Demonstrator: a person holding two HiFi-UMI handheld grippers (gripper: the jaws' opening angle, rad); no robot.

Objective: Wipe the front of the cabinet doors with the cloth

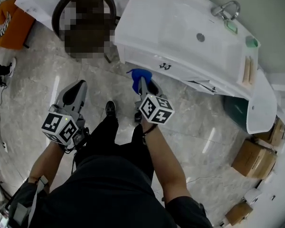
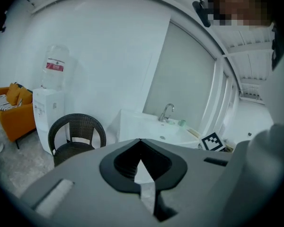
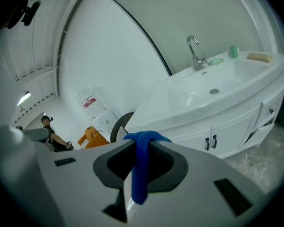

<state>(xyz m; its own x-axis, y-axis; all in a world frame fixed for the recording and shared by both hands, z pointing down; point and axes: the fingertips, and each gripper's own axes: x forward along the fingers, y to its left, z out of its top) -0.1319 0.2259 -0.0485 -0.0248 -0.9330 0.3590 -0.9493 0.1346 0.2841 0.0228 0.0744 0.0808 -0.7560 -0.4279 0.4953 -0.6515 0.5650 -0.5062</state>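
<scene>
The white sink cabinet [image 1: 180, 37] stands ahead of me, its doors [image 1: 154, 63] with two small dark handles [image 1: 165, 66] facing me. My right gripper [image 1: 141, 83] is shut on a blue cloth [image 1: 138, 74], held a short way in front of the doors and apart from them. In the right gripper view the blue cloth [image 3: 142, 167] hangs over the tip of the right gripper [image 3: 143, 137], with the cabinet doors [image 3: 227, 131] beyond at the right. My left gripper [image 1: 77, 85] hangs lower left over the floor, shut and empty; its tips [image 2: 140, 140] meet.
A dark wicker chair [image 2: 75, 136] stands left of the cabinet, with a water dispenser [image 2: 49, 105] and an orange seat [image 2: 12, 110] further left. Cardboard boxes [image 1: 254, 158] and a green bin [image 1: 235, 110] sit at the right. A faucet [image 3: 195, 51] rises above the basin.
</scene>
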